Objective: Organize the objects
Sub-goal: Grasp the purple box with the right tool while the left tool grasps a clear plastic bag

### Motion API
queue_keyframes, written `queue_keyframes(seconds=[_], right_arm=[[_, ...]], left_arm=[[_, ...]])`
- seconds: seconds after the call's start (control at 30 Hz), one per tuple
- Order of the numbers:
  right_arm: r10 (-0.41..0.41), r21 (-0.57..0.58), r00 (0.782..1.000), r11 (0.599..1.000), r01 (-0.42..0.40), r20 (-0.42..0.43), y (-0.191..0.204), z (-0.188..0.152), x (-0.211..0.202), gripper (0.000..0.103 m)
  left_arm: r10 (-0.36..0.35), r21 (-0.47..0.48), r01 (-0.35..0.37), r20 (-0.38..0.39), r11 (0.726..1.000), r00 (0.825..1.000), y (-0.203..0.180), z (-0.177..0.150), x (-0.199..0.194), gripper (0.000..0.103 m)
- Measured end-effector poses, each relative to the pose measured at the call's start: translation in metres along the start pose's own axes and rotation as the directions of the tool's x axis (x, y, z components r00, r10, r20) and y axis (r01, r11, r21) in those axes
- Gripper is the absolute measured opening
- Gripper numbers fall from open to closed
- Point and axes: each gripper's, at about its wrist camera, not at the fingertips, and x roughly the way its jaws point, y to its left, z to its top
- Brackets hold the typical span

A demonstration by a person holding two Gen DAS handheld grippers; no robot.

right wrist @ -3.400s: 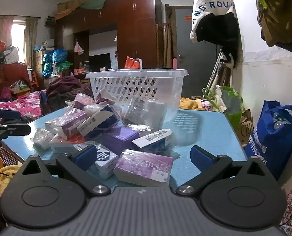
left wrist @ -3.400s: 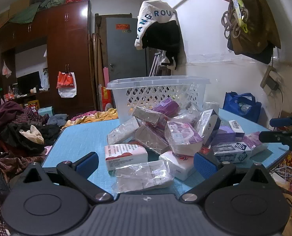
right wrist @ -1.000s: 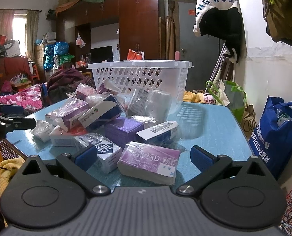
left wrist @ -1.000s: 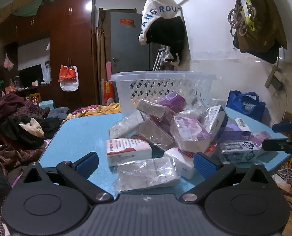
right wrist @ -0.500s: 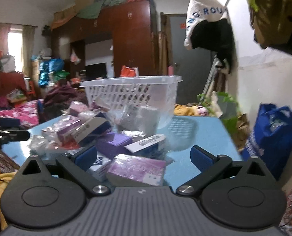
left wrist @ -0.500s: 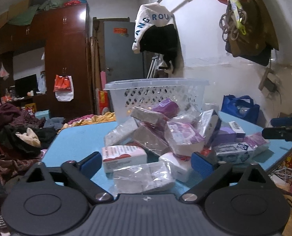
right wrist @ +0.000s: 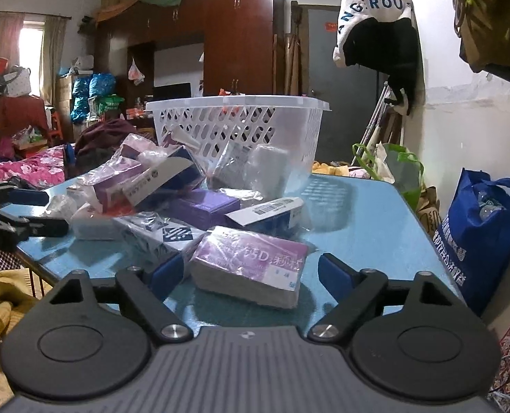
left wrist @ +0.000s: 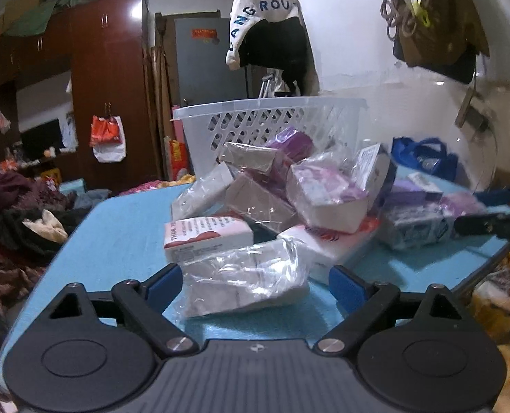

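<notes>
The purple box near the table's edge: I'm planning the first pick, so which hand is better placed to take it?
Right. The right claw has been closing around the purple box, not yet touching. The left claw brackets a clear-wrapped packet instead.

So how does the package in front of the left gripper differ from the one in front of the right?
The bagged packet is pale and sits in loose, crinkled clear plastic; the purple box is tightly wrapped, with printed characters. The packet looks soft, the box rigid. Both lie on the blue table, each between open jaws that have just been closing.

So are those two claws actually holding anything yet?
Not yet. The left gripper straddles a clear plastic-wrapped packet, the right gripper a purple box; jaws closing.
</notes>
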Motion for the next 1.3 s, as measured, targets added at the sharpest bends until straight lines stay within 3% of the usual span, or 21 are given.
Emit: queue_keyframes(seconds=[0.33,0.53,0.57,0.67,0.93,1.13,1.3], right_arm=[[-0.031,0.001,1.000,1.000,0.031,-0.002,0.002,0.000,0.003,0.091],[-0.034,0.011,0.999,0.999,0.034,-0.007,0.002,-0.001,0.006,0.093],[-0.032,0.011,0.999,0.999,0.032,-0.007,0.002,-0.001,0.007,0.091],[-0.027,0.019,1.000,0.999,0.027,-0.009,0.001,-0.003,0.008,0.079],[-0.054,0.033,0.997,0.998,0.053,0.048,-0.003,0.002,-0.008,0.079],[-0.074,0.051,0.994,0.996,0.070,0.084,-0.010,0.009,-0.017,0.079],[-0.079,0.041,0.987,0.996,0.074,0.138,-0.010,0.029,-0.021,0.079]], left_arm=[[0.017,-0.008,-0.017,0.006,1.000,1.000,0.011,-0.005,-0.002,0.095],[-0.025,0.009,0.024,0.024,1.000,0.999,0.015,-0.009,0.001,0.092],[-0.037,0.009,0.037,0.030,0.999,0.999,0.016,-0.010,0.001,0.085],[-0.069,-0.020,0.070,0.047,0.997,0.996,0.021,-0.010,0.001,0.081],[-0.071,-0.022,0.074,0.137,0.997,0.988,0.026,-0.005,-0.017,0.080],[-0.077,-0.046,0.085,0.157,0.995,0.985,0.031,0.003,-0.019,0.080],[-0.084,-0.065,0.099,0.203,0.993,0.975,0.036,0.028,-0.022,0.080]])
